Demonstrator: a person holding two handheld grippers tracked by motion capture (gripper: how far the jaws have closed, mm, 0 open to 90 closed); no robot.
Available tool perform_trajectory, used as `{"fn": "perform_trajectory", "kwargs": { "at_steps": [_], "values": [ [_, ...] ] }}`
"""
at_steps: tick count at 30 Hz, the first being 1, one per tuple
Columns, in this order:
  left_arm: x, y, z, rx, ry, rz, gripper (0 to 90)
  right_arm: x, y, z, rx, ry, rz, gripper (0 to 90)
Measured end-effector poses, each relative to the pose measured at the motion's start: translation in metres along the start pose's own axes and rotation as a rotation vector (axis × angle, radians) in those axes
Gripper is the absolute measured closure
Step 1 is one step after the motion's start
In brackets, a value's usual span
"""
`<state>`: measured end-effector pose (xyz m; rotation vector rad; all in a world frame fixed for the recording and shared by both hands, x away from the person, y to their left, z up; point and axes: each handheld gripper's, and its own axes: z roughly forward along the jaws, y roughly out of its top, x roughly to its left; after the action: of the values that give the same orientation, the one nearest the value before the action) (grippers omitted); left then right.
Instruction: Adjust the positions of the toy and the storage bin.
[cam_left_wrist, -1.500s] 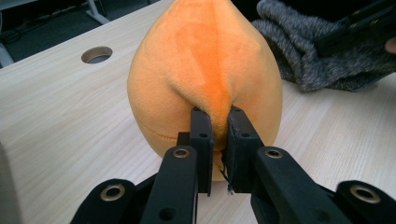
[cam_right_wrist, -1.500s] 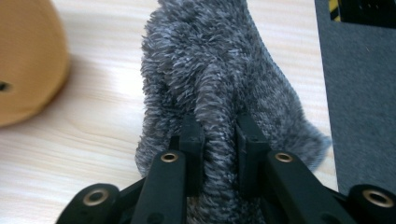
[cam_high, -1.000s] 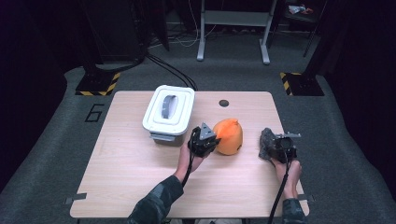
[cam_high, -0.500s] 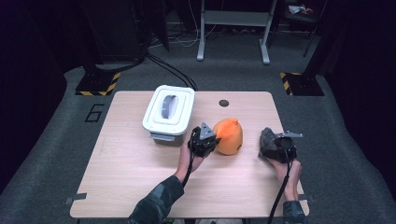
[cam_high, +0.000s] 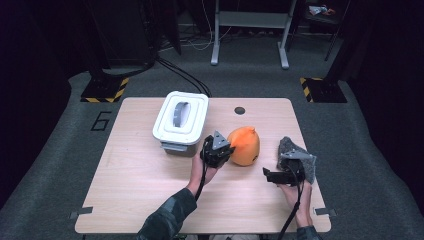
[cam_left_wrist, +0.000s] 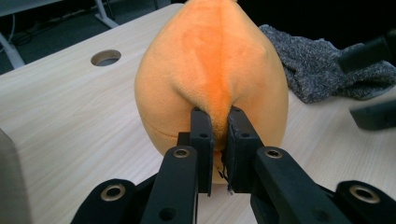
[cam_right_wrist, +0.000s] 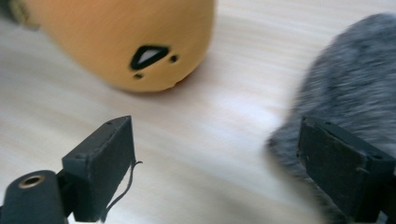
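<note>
Orange plush toy (cam_high: 244, 146), centre of frame on worktop (cam_high: 130, 195): soft, light, best pinched by a fabric fold. Left gripper (cam_left_wrist: 219, 140) clamped on its seam (firmly). Right gripper (cam_right_wrist: 215, 163) just opened wide, nothing between jaws, grey cloth (cam_right_wrist: 355, 93) beside.

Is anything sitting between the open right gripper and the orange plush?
Nothing visible: bare table lies between the right gripper and the orange plush. The grey cloth sits off to its side.
</note>
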<state>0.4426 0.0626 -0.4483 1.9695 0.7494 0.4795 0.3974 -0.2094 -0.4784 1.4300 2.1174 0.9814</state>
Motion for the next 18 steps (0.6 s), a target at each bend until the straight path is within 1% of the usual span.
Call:
{"fn": "perform_trajectory", "kwargs": {
  "at_steps": [1,2,3,6,8,9,10,11,13,14,15,16,17,18],
  "values": [
    [0.000,0.000,0.000,-0.010,0.008,-0.004,83.4,0.004,-0.002,0.002,0.009,0.008,-0.007,9.9],
    [0.000,0.002,-0.002,-0.007,0.004,0.000,83.4,0.008,-0.005,0.003,0.010,0.010,-0.007,9.7],
    [-0.001,0.002,-0.002,-0.014,0.008,0.000,83.4,0.010,-0.009,0.006,0.016,0.022,-0.017,8.9],
    [-0.002,0.005,-0.005,-0.016,0.008,0.009,83.5,0.014,-0.017,0.012,0.029,0.030,-0.015,8.0],
    [-0.002,0.006,-0.008,-0.018,0.007,0.009,83.5,0.015,-0.022,0.017,0.039,0.034,-0.031,7.5],
    [-0.002,0.008,-0.009,-0.011,0.003,0.012,83.5,0.016,-0.023,0.018,0.046,0.032,-0.026,7.4],
    [-0.003,0.009,-0.011,-0.014,0.006,0.012,83.5,0.017,-0.025,0.020,0.043,0.028,-0.025,7.6],
    [-0.003,0.009,-0.012,-0.016,0.010,0.017,83.5,0.017,-0.027,0.021,0.046,0.024,-0.034,7.3],
    [-0.004,0.011,-0.015,-0.014,0.001,0.016,83.5,0.018,-0.029,0.023,0.044,0.016,-0.029,7.2],
    [-0.005,0.011,-0.017,-0.010,0.006,0.023,83.5,0.018,-0.031,0.023,0.046,0.013,-0.027,7.0],
    [-0.006,0.011,-0.018,-0.013,0.000,0.018,83.5,0.018,-0.032,0.024,0.044,0.006,-0.034,7.0],
    [-0.007,0.012,-0.020,-0.008,-0.003,0.022,83.4,0.017,-0.033,0.025,0.040,0.002,-0.038,6.7],
    [-0.008,0.011,-0.022,-0.011,-0.005,0.016,83.5,0.016,-0.034,0.025,0.041,0.003,-0.029,6.4],
    [-0.008,0.011,-0.024,-0.006,-0.006,0.028,83.4,0.015,-0.035,0.025,0.039,0.007,-0.041,6.5]
  ]
}}
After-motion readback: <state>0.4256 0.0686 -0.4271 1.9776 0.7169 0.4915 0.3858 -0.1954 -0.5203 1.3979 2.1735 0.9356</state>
